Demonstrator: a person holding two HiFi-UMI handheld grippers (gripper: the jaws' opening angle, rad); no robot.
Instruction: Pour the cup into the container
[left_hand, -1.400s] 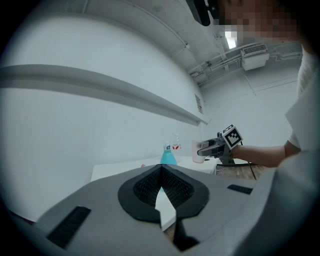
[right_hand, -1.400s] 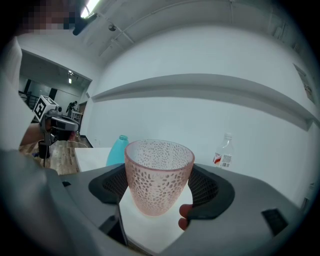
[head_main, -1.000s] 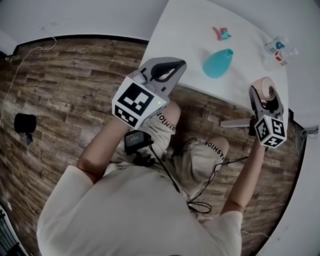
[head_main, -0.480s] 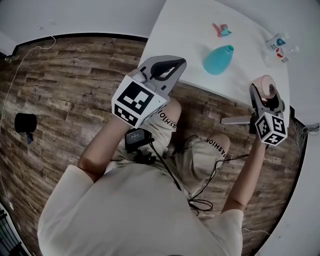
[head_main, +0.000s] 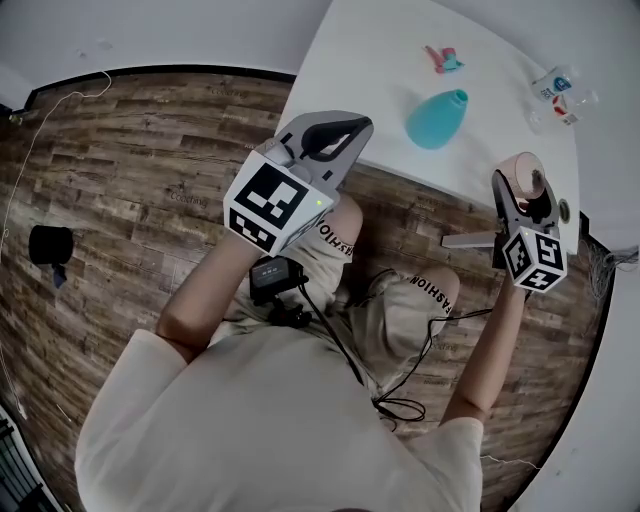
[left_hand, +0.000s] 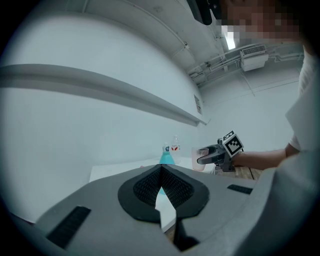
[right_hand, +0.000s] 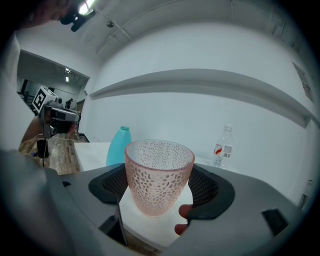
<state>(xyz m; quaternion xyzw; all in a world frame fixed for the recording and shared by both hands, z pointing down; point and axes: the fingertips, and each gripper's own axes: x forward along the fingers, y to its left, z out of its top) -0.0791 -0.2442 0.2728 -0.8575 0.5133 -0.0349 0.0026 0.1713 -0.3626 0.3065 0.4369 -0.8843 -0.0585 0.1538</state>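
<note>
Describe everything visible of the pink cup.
The pink cup is a translucent, plastic-looking tumbler with a pebbled wall, tapering from a wide round rim to a narrower base. It stands upright with no contents showing. The right claw is shut on its lower half, over the near edge of the white table. Whether its base rests there is unclear.

Upright plastic bottle (right_hand: 223, 146) on white table (head_main: 350, 70); black object (head_main: 50, 246) on wood floor (head_main: 130, 160).
</note>
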